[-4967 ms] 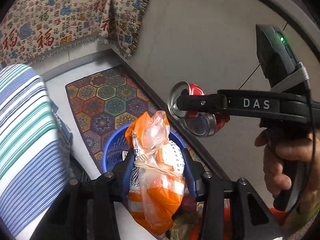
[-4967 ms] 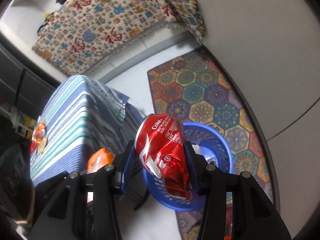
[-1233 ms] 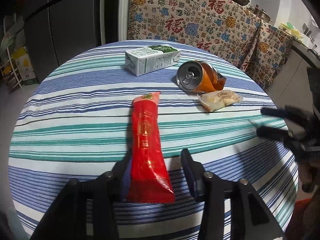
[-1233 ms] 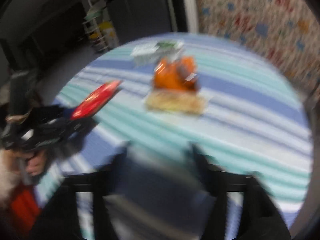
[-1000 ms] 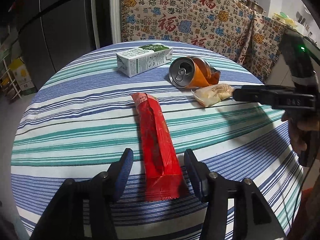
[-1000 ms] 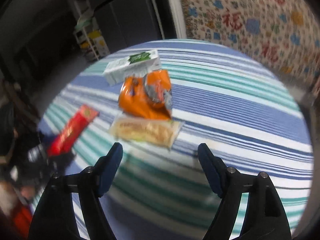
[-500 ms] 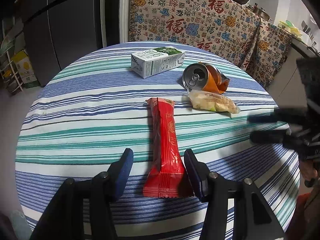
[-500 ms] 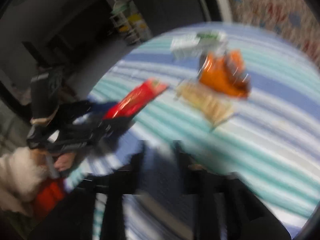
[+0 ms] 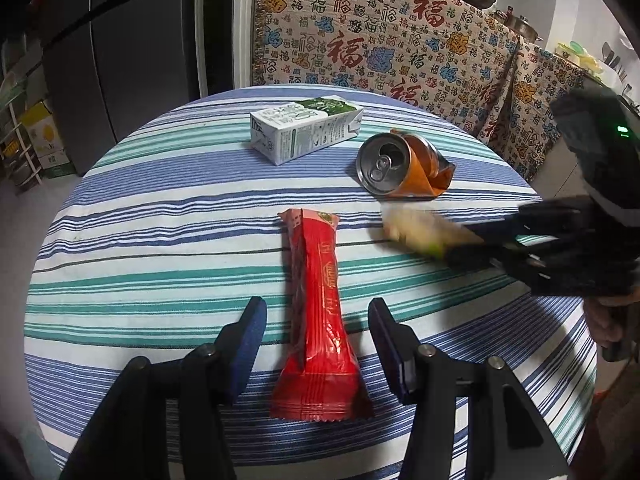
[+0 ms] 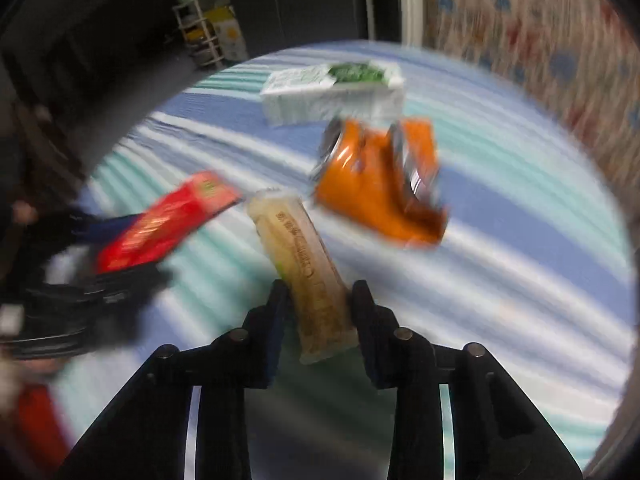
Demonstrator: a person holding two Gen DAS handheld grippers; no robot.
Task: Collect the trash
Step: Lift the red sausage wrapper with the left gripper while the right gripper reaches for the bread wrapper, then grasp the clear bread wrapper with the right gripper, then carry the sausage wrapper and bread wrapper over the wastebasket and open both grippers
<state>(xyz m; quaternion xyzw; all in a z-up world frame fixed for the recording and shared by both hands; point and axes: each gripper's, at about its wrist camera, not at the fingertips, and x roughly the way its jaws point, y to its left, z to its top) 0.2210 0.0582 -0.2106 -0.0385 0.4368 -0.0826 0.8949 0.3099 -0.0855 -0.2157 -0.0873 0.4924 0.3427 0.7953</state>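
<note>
- The counter (image 9: 160, 216), round under a blue, teal and white striped cloth, stood before a patterned hanging (image 9: 380, 52).
- A red wrapper (image 9: 318, 312) lay flat between the left tool's (image 9: 316, 344) spread, released fingers.
- A beige wrapper (image 10: 308, 268) sat clenched in the right tool (image 10: 318, 312).

Red wrapper (image 9: 318, 312), blue-green striped tablecloth (image 9: 160, 240)
</note>
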